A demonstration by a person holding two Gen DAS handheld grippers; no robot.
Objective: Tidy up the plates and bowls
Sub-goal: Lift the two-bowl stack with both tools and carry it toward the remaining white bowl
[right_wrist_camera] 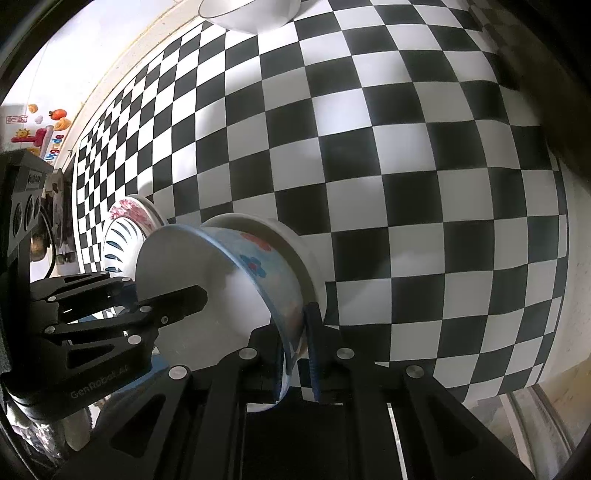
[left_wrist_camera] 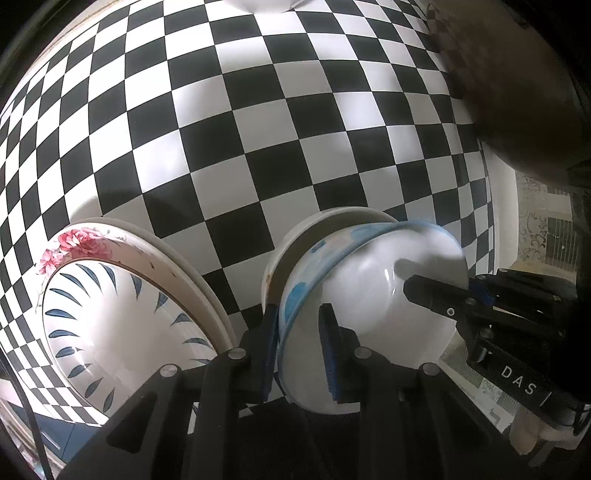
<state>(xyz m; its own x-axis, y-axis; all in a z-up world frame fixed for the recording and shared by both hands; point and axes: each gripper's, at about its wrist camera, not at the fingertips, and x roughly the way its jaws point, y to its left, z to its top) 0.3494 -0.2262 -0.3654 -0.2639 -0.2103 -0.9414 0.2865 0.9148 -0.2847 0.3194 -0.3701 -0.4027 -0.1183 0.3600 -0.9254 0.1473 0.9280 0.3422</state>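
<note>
Nesting blue bowl into white bowl, both grippers clamping its rim; plates stacked at 9 o'clock; far bowl at 12 left.

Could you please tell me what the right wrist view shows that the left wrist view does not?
Only the right wrist view shows the colourful wall stickers and the flower pattern on the blue bowl. Only the left wrist view shows the patterned floor. Both show the blue bowl gripped by the left gripper and right gripper, the stacked plates, and the checkered table.
</note>
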